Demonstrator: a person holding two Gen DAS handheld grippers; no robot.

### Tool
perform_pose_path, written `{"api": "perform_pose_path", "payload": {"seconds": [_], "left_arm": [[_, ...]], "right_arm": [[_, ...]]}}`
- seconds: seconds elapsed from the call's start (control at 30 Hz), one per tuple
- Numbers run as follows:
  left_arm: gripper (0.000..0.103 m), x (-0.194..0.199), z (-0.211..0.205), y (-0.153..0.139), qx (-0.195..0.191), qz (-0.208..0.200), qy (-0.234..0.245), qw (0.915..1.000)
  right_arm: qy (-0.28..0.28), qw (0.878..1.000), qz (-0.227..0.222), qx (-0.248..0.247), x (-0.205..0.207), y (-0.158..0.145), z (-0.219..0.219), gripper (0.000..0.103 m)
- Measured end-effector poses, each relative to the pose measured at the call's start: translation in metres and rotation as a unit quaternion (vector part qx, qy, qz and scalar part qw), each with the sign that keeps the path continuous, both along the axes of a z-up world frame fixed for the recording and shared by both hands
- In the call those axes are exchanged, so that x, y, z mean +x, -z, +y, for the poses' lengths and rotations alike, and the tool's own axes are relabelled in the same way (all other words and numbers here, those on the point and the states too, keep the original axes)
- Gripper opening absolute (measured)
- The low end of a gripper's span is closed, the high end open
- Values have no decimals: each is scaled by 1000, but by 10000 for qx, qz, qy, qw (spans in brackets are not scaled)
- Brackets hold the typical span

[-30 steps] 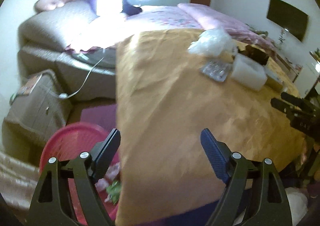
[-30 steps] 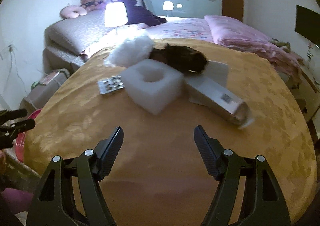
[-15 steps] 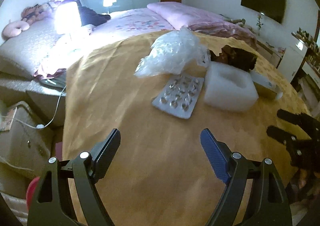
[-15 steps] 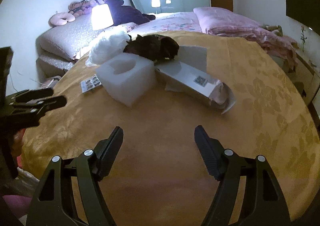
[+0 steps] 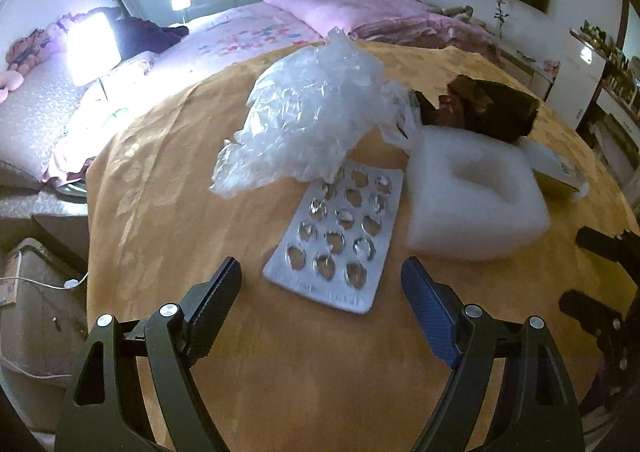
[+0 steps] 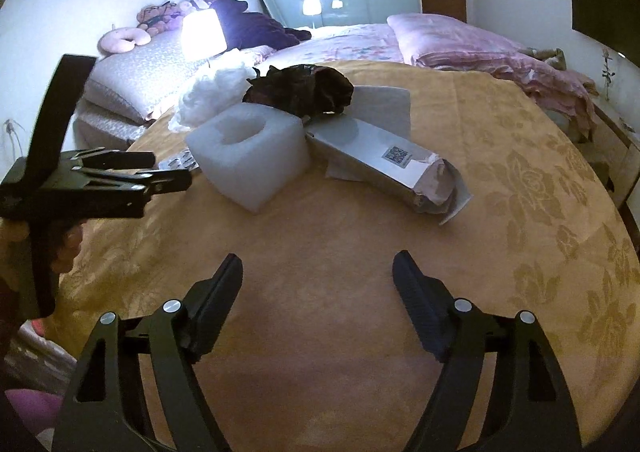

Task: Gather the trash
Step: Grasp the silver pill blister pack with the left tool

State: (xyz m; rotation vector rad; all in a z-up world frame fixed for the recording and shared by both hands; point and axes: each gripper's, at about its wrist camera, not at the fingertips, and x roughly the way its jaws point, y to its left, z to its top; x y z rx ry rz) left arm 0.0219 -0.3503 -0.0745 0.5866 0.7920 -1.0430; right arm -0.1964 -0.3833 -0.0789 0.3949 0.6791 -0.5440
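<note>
Five trash items left on table (image 5: 168, 155): blister pack (image 5: 337, 240), plastic bag (image 5: 308, 111), foam block (image 6: 250, 153), dark wrapper (image 6: 304, 89), carton (image 6: 384, 163). Left gripper (image 5: 321, 284) fingers spread, empty; right gripper (image 6: 318, 284) fingers just widening, empty.

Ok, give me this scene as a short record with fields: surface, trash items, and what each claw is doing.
surface: round table with a yellow patterned cloth
trash items: empty blister pack, clear plastic bag, white foam block, dark crumpled wrapper, opened grey carton
left claw: open, nothing held, the blister pack just ahead of its tips
right claw: open, jaws just been widening, over bare cloth
</note>
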Motion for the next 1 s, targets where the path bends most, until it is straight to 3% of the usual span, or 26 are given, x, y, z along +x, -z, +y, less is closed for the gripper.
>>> {"api": "perform_pose_path", "payload": {"seconds": [0.17,0.3,0.5,0.87,1.0], "left_arm": [[78,4,-7,1,-14,14,-19,10000],[60,2,-8,-1,-66,-11,103,9999],[56,-3,-2,-2,-84,-16,114,9999],[56,-11,68,-8,-104,-14,-358,9993],[56,-14,96,-15,-207,26,-631,9978]], "right_arm": [[2,10000,-10,-5,-1,0,0,75],[-2,10000,19,-42,0,-2,-1,75],[-3,10000,19,-42,-1,-2,-2,75],[47,10000,18,-61,2,-4,-1,77],[44,10000,-7,7,5,-5,0,82]]}}
